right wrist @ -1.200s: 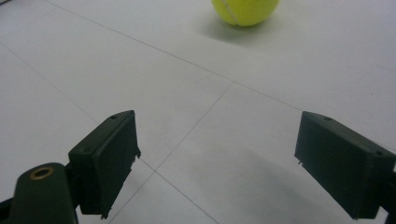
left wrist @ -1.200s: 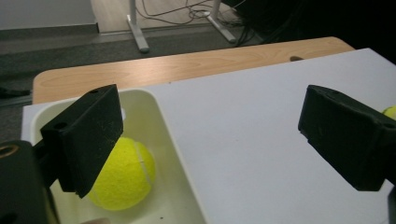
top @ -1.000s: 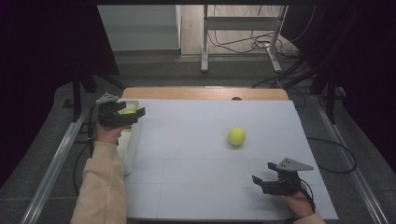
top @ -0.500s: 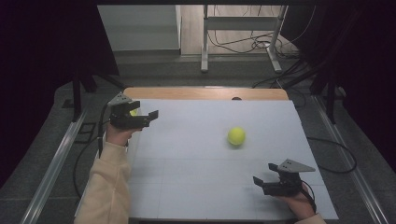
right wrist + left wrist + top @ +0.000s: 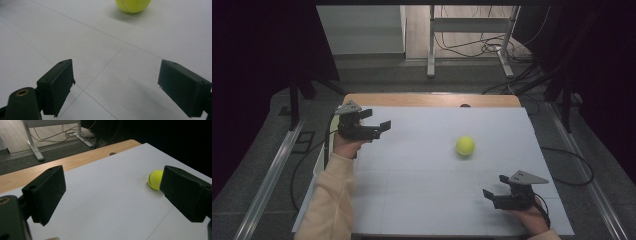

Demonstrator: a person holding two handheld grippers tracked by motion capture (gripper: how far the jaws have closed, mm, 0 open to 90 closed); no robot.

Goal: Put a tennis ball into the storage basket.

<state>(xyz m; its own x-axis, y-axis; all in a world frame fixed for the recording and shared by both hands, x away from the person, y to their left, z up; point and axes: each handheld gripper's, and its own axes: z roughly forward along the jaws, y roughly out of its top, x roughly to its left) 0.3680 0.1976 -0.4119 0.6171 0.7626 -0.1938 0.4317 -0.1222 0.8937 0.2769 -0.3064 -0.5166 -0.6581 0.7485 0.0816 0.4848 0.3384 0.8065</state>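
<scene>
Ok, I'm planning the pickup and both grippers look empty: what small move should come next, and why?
Probably ease the right gripper forward toward the tennis ball. Its jaws stand open and the ball lies loose on the white table straight ahead in its own view, apart from both grippers. The left gripper, also open, is farther off.

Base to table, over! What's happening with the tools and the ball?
Left tool open, empty. Right tool open, empty. Tennis ball loose on white table, between them. Path clear.

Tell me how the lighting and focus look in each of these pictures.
High view: dim, dark surroundings, tennis ball casts a soft shadow on the table. Left gripper view: close jaws blurred, ball partly hidden. Right gripper view: even light, no glare, ball cut off at the top edge.
</scene>
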